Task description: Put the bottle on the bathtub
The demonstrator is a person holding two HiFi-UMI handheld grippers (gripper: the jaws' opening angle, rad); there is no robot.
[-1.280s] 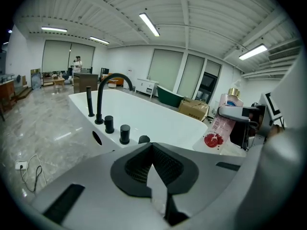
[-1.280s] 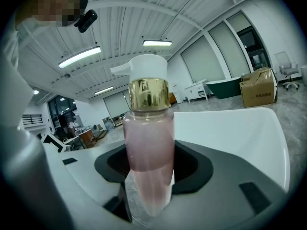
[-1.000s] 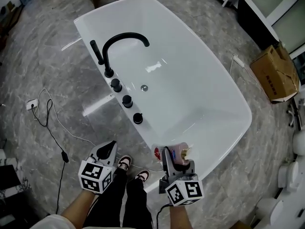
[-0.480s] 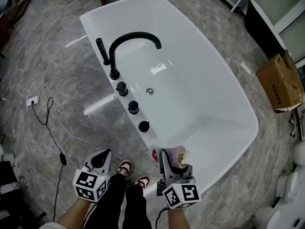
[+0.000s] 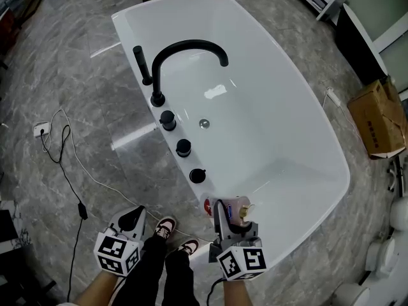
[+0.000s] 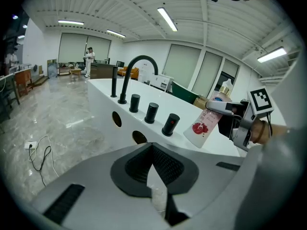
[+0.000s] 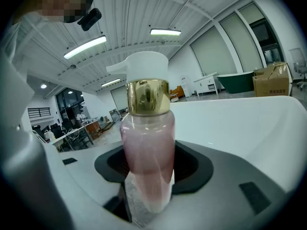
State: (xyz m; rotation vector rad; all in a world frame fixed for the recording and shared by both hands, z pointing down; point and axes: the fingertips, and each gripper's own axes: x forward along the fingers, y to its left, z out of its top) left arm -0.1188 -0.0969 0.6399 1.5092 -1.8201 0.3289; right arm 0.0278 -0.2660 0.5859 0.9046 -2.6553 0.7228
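Two hand-held grippers, one bottle (image 5: 236, 206), one bathtub (image 5: 122, 21). Right gripper (image 5: 231, 217): pinched on the pink body of the bottle, below the gold collar and white pump. Left gripper (image 5: 132, 217): pads pressed together on nothing, low over the floor off the tub's near left side. Bottle: tilted, held close over the near rim of the tub, just past the last of three black knobs (image 5: 183, 148); contact with the rim not determinable. Task status, by judgement: bottle at the spot, not yet set down; left to do: righting, lowering onto the flat rim, release. Left gripper view only: the tilt, the red label, the base close to the rim. Right gripper view only: the grip itself, jaws on either side of the body. Head view only: black faucet (image 5: 188, 48) on the far left rim, cardboard box (image 5: 381, 116) on the floor beyond the right edge.
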